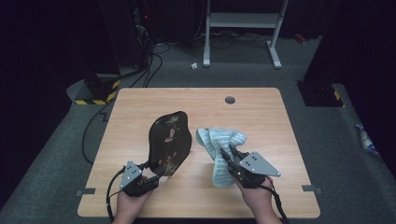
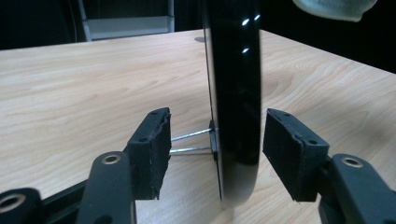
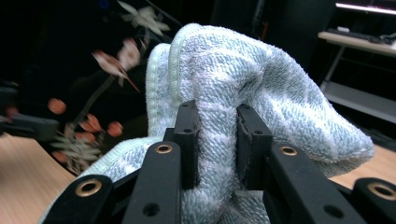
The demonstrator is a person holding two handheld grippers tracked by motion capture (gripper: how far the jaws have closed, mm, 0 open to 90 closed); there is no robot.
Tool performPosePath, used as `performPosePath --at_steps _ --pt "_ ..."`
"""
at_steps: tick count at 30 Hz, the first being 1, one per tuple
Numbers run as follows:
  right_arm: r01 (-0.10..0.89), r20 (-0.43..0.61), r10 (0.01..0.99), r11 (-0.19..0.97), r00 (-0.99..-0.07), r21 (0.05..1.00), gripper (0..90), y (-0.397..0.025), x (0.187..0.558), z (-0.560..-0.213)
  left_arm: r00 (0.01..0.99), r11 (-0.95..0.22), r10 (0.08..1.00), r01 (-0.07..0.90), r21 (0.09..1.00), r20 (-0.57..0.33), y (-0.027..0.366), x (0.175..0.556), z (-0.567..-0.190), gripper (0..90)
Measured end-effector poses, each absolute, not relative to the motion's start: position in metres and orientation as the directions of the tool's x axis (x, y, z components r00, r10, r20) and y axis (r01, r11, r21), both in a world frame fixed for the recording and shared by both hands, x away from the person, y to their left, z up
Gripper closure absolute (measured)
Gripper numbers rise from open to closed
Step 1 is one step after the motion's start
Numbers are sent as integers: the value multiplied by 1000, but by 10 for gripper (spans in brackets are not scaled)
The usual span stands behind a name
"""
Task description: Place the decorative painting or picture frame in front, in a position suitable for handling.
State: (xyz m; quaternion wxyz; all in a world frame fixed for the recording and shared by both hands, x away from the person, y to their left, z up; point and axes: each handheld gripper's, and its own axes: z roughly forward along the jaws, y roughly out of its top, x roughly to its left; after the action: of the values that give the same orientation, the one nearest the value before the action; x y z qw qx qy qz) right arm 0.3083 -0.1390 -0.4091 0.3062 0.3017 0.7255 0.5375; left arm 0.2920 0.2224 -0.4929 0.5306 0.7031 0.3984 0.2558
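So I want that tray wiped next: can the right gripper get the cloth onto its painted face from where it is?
Probably yes. The right gripper holds the cloth just beside the upright tray, with nothing between them.

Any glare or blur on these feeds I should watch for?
Left gripper view: bright glare spots on the black lacquer tray edge, jaws sharp. Right gripper view: striped towel crisp, the tray's floral pattern behind it blurred. High view: table evenly lit, surroundings dark.

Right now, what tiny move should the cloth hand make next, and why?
Probably swing the right tool left until the striped pale-blue terry cloth meets the black lacquered flower-painted tray. The cloth is pinched, and the tray stands upright beside it, apart.
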Motion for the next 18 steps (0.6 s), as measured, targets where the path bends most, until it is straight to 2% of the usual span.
performPosePath --at_steps 4,18 --pt "91 -106 741 219 -663 971 725 -127 305 -397 551 -120 832 296 948 -67 221 295 -490 419" --pt "29 -167 642 284 -749 958 725 -69 319 -373 559 -112 826 292 950 -74 216 300 -488 500"
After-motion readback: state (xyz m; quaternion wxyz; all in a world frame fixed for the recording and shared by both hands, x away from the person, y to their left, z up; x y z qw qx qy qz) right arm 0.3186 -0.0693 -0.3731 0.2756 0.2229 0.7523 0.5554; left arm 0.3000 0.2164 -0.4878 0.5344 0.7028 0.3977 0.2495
